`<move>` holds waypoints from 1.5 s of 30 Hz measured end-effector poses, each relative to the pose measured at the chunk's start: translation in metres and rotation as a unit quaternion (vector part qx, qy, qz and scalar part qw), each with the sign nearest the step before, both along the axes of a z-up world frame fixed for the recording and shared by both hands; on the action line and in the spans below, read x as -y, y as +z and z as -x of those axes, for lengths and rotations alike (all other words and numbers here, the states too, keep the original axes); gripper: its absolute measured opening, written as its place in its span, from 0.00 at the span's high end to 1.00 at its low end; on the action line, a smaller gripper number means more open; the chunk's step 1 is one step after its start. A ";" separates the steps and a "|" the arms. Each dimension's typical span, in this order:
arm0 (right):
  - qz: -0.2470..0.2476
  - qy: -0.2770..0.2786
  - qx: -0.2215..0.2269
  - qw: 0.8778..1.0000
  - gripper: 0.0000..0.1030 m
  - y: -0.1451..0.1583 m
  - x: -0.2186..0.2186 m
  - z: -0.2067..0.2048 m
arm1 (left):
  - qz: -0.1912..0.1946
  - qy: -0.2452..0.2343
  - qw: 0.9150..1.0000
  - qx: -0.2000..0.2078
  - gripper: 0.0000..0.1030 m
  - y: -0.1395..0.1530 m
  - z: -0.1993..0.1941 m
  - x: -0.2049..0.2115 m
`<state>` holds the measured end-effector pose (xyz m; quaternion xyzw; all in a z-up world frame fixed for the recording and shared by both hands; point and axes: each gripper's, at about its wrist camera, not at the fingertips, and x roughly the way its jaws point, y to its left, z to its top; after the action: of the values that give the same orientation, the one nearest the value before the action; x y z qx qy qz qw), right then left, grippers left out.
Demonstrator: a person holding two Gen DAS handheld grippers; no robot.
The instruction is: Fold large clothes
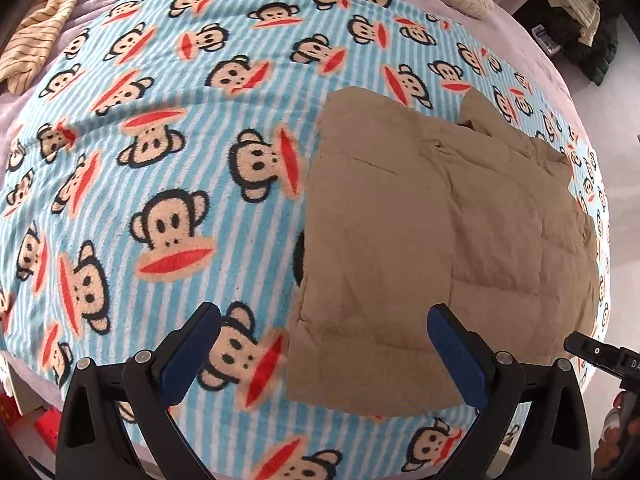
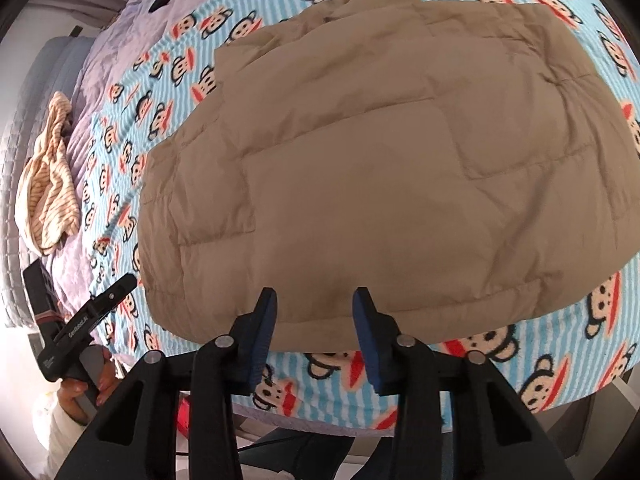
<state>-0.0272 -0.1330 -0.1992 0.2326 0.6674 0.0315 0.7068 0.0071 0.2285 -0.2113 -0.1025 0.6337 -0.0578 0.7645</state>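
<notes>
A fleecy blue-striped monkey-print blanket [image 1: 168, 168] covers the bed. On it, near the bed's near edge, lies a tan quilted puffer jacket [image 2: 400, 168], folded into a puffy rectangle. A striped beige garment [image 2: 50, 196] is crumpled at the far side. The left hand-held gripper [image 1: 324, 356] and right hand-held gripper [image 2: 314, 334] both hover with jaws apart, holding nothing.

We hold left gripper [image 1: 324, 344] jaws wide apart, nothing between pads, hovering off near edge of bed. Right gripper [image 2: 314, 336] jaws parted narrower, also empty, at near edge. Our left hand [image 2: 86, 388] wraps left handle.
</notes>
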 end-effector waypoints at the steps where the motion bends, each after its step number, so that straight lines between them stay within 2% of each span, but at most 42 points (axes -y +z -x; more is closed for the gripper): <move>1: 0.001 0.004 -0.001 1.000 0.59 -0.001 -0.002 -0.001 | 0.002 -0.002 1.000 0.000 0.00 -0.001 -0.001 0.000; 9: 0.013 0.002 -0.006 1.000 0.59 -0.009 -0.008 -0.006 | 0.020 -0.015 1.000 -0.002 0.00 -0.012 -0.013 -0.001; 11: 0.020 -0.003 -0.004 1.000 0.65 -0.013 -0.008 -0.009 | 0.023 -0.019 1.000 -0.003 0.00 -0.014 -0.015 -0.001; 13: 0.022 -0.006 -0.009 1.000 0.67 -0.020 -0.007 -0.012 | 0.033 -0.026 0.999 -0.002 0.00 -0.016 -0.017 -0.004; 15: 0.025 -0.007 -0.017 1.000 0.67 -0.028 -0.006 -0.015 | 0.050 -0.029 0.998 0.002 0.00 -0.017 -0.020 -0.010; 18: 0.032 -0.001 -0.025 0.999 0.67 -0.037 -0.007 -0.016 | 0.101 -0.027 0.995 -0.004 0.00 -0.027 -0.029 -0.027; 20: 0.036 0.003 -0.030 0.999 0.67 -0.041 -0.009 -0.018 | 0.156 -0.024 0.987 -0.028 0.00 -0.045 -0.039 -0.036; 23: 0.040 0.009 -0.036 0.999 0.67 -0.045 -0.009 -0.020 | 0.202 -0.032 0.978 -0.051 0.00 -0.072 -0.053 -0.034; 25: 0.042 0.011 -0.039 0.998 0.67 -0.047 -0.010 -0.023 | 0.214 -0.040 0.974 -0.061 0.00 -0.086 -0.060 -0.026; 27: 0.044 0.012 -0.041 0.998 0.67 -0.049 -0.010 -0.023 | 0.235 -0.047 0.969 -0.060 0.00 -0.090 -0.066 -0.016; 30: 0.046 0.012 -0.041 0.998 0.67 -0.050 -0.011 -0.024 | 0.281 -0.071 0.955 -0.055 0.00 -0.087 -0.072 0.004; 31: 0.045 0.011 -0.041 0.998 0.67 -0.050 -0.011 -0.023 | 0.287 -0.085 0.953 -0.054 0.00 -0.086 -0.074 0.013; 34: 0.042 0.010 -0.040 0.998 0.67 -0.050 -0.012 -0.023 | 0.244 -0.122 0.959 -0.072 0.00 -0.102 -0.076 0.037; 36: 0.040 0.012 -0.037 0.998 0.67 -0.043 -0.012 -0.022 | 0.236 -0.133 0.960 -0.075 0.00 -0.106 -0.077 0.042; 37: 0.043 0.015 -0.032 0.998 0.67 -0.039 -0.011 -0.021 | 0.240 -0.136 0.958 -0.078 0.03 -0.105 -0.078 0.043; 38: 0.052 0.021 -0.015 0.998 0.67 -0.028 -0.010 -0.022 | 0.243 -0.138 0.957 -0.079 0.11 -0.103 -0.078 0.043; 40: 0.072 0.027 0.016 0.997 0.67 -0.013 -0.008 -0.024 | 0.260 -0.137 0.952 -0.083 0.50 -0.098 -0.079 0.039; 41: 0.089 0.030 0.038 0.995 0.67 -0.005 -0.004 -0.027 | 0.279 -0.127 0.948 -0.087 0.58 -0.095 -0.079 0.036; 42: 0.099 0.032 0.053 0.993 0.67 0.000 -0.001 -0.031 | 0.283 -0.117 0.948 -0.086 0.66 -0.089 -0.077 0.034; 43: 0.104 0.033 0.061 0.992 0.69 0.002 0.002 -0.034 | 0.279 -0.114 0.950 -0.083 0.71 -0.084 -0.076 0.032; 44: 0.109 0.034 0.074 0.991 0.75 0.003 0.006 -0.042 | 0.269 -0.113 0.953 -0.074 0.73 -0.072 -0.073 0.034; 45: 0.109 0.033 0.080 0.990 0.76 0.001 0.010 -0.048 | 0.262 -0.114 0.956 -0.066 0.75 -0.061 -0.070 0.037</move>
<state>0.0207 -0.1433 -0.1985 0.1288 0.6151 0.0006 0.7779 0.0767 0.1916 -0.2719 -0.2297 0.6529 -0.3020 0.6555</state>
